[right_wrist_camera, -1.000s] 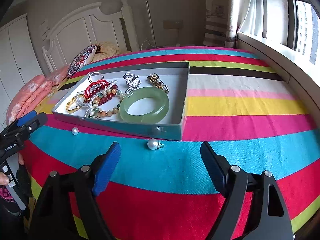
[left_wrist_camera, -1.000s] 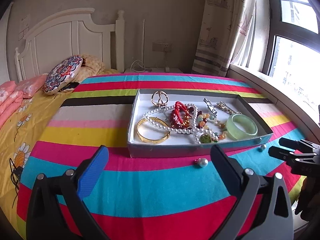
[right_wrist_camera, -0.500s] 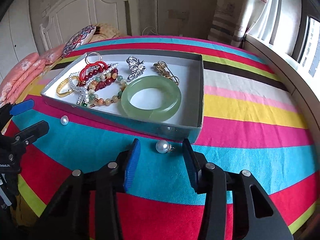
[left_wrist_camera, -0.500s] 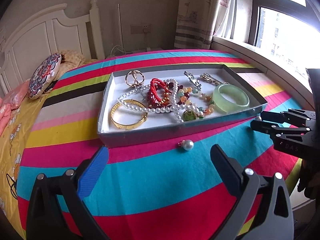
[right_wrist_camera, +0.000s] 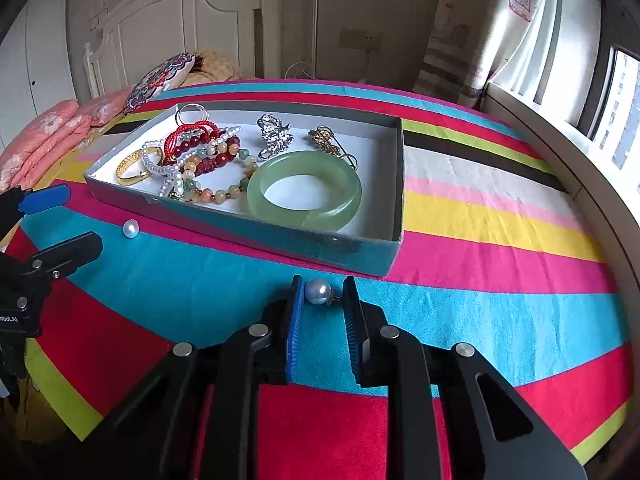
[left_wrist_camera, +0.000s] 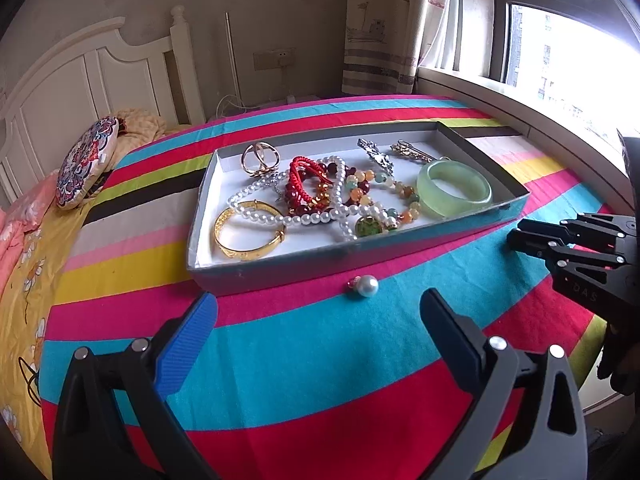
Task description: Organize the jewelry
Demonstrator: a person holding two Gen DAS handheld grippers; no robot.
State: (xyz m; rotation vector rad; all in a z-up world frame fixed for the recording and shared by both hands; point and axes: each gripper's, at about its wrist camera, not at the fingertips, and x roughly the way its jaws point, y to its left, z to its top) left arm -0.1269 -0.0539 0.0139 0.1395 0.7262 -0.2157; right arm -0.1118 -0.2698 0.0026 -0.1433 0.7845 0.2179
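A grey box tray (left_wrist_camera: 280,270) (right_wrist_camera: 360,254) on the striped cloth holds a green jade bangle (left_wrist_camera: 454,188) (right_wrist_camera: 304,190), a gold bangle (left_wrist_camera: 248,236) (right_wrist_camera: 134,168), pearl and bead strands and brooches. Two pearl earrings lie on the cloth in front of the tray. My left gripper (left_wrist_camera: 318,316) is wide open, just short of one pearl (left_wrist_camera: 366,286). My right gripper (right_wrist_camera: 322,292) has narrowed around the other pearl (right_wrist_camera: 318,291), which sits between the fingertips and touches the blue left pad; a gap shows on the right side. The left-hand pearl also shows in the right wrist view (right_wrist_camera: 131,229).
A patterned cushion (left_wrist_camera: 86,160) and a white headboard (left_wrist_camera: 100,76) are at the far left. A curtain (left_wrist_camera: 384,24) and a window ledge (left_wrist_camera: 560,136) run along the right. The table edge drops off near both grippers.
My right gripper has closed much narrower and moved forward, so the pearl now sits between its fingertips. My left gripper has moved closer to its pearl and stays wide open.
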